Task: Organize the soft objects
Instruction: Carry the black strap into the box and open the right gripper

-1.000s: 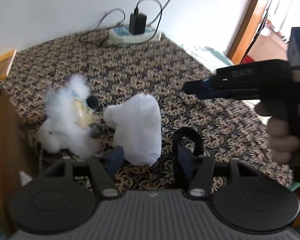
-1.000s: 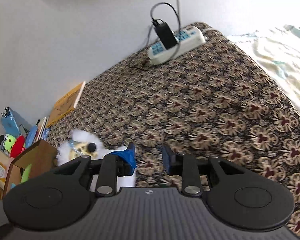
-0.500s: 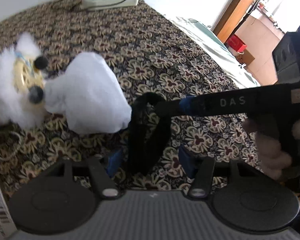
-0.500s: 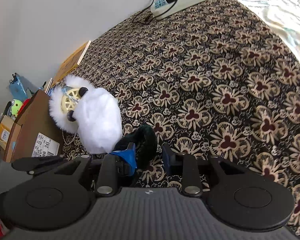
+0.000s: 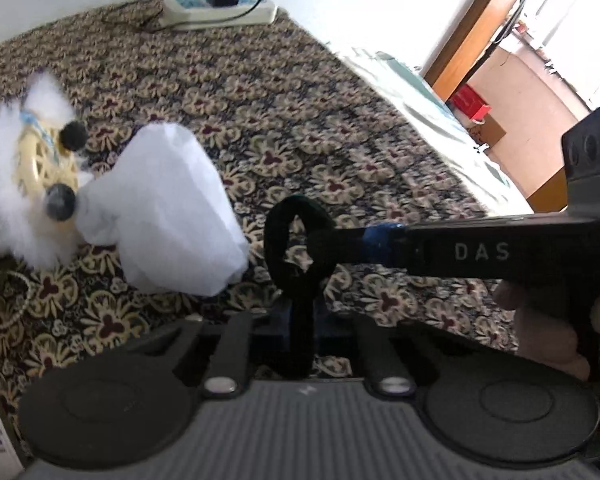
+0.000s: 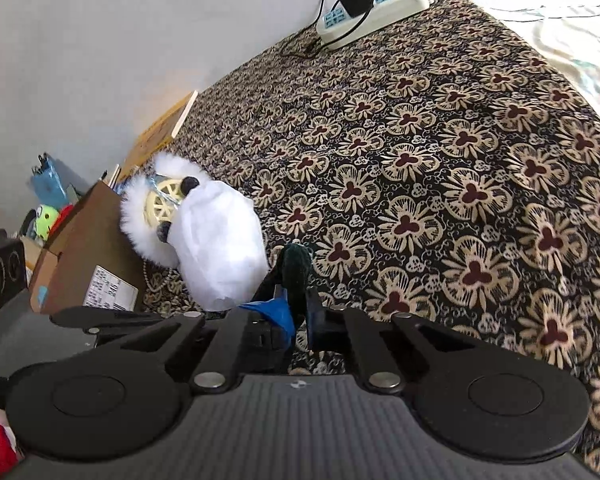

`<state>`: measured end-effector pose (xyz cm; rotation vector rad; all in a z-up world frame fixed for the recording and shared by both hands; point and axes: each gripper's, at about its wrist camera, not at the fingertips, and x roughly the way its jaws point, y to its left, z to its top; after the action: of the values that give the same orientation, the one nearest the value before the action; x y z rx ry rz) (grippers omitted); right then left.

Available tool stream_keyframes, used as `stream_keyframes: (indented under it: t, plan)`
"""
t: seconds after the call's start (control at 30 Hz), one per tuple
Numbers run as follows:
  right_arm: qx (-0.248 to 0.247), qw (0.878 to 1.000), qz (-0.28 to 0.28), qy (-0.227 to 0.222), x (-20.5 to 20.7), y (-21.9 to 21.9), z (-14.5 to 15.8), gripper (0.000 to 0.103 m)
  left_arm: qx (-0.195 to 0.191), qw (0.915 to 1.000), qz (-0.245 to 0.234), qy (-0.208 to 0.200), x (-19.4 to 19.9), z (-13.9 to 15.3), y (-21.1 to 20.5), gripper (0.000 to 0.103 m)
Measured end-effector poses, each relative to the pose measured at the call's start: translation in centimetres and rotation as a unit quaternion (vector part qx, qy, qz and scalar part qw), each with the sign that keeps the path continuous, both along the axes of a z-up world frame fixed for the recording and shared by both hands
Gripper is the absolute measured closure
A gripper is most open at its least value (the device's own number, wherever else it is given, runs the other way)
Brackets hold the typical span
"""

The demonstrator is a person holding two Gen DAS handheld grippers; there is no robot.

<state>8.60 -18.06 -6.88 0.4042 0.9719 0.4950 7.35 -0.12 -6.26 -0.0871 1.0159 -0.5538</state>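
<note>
A dark green scrunchie (image 5: 278, 240) stands up as a loop over the flowered cloth. My left gripper (image 5: 300, 322) has its jaws closing tight on the loop's lower strand, and the pads press it flat. Coming in from the right, my right gripper (image 5: 326, 240) pinches the loop's right side. In the right wrist view the scrunchie (image 6: 296, 266) sticks up between the blue-taped pads of the right gripper (image 6: 298, 314), whose jaws are closing onto it. The left gripper (image 6: 274, 278) reaches it from the left. A white crumpled bundle (image 5: 172, 216) and a fluffy white toy (image 5: 4, 168) lie to the left, untouched.
A cardboard box (image 6: 88, 252) stands at the cloth's left edge, with a bead string (image 5: 8, 304) beside it. At the far wall lie a power strip (image 5: 220, 14) with a plugged charger and a yellow book (image 6: 164, 128). A pale sheet (image 6: 572, 48) lies to the right.
Both grippers were open and have closed on the scrunchie. The left one shifted right from the white bundle. The right one came down and in from the right.
</note>
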Motion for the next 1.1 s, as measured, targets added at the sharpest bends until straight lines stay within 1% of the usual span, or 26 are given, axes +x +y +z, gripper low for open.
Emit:
stream_keyframes:
  t: [0.17,0.3,0.4,0.47,0.63,0.73,0.83,1.0,1.1]
  plan:
    - [0.03,0.999,0.007,-0.026,-1.8,0.4,2.7,0.103,-0.014,0.9991,-0.01,-0.038,-2.3,2.9,0.8,0.099]
    - [0.039,0.997,0.03,-0.065,-3.0,2.9,5.6,0.103,-0.025,0.9962,-0.004,-0.084,-4.5,6.1,3.2,0.099]
    - [0.05,0.993,0.052,-0.093,-3.3,5.6,7.7,0.103,-0.025,0.9927,0.018,-0.117,-6.0,8.2,6.1,0.099]
    - [0.06,0.99,0.071,-0.107,-3.4,7.9,8.9,0.103,-0.029,0.9902,0.037,-0.131,-7.0,9.3,8.6,0.099]
    - [0.078,0.98,0.122,-0.139,-3.3,14.2,10.6,0.103,-0.022,0.9831,0.09,-0.158,-9.2,10.9,15.3,0.099]
    - [0.073,0.975,0.146,-0.152,-3.4,18.4,10.7,0.103,-0.014,0.9808,0.116,-0.156,-9.8,10.6,18.8,0.099]
    - [0.059,0.975,0.156,-0.144,-3.5,21.7,9.8,0.103,-0.017,0.9808,0.138,-0.136,-10.2,9.4,22.0,0.099]
    - [0.014,0.976,0.167,-0.139,-4.6,25.2,8.3,0.103,-0.025,0.9835,0.154,-0.092,-10.5,6.8,25.9,0.099]
    - [-0.013,0.978,0.163,-0.129,-5.1,26.3,7.4,0.103,-0.018,0.9851,0.154,-0.075,-10.7,5.6,26.8,0.098]
